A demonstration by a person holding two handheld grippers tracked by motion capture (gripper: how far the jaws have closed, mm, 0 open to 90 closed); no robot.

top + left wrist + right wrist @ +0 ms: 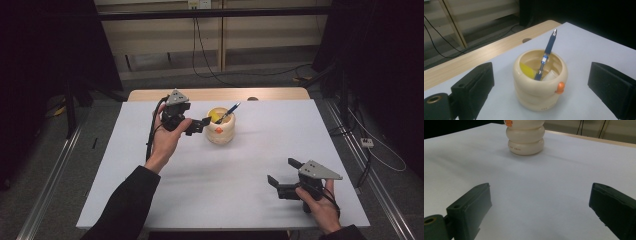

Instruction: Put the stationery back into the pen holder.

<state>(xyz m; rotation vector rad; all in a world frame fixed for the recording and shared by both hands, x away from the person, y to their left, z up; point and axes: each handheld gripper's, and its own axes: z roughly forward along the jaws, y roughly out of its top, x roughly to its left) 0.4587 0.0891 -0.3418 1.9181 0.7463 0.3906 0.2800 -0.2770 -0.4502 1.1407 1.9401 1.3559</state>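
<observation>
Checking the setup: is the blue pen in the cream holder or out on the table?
In: the blue pen stands tilted inside the cream ringed holder, tip end above the rim.

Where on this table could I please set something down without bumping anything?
The broad white stretch between the cream holder and the right gripper is bare, as is the near left part by the sleeve. It is crowded at the far centre, where the left gripper, jaws apart, hovers beside the holder with its pen.
</observation>
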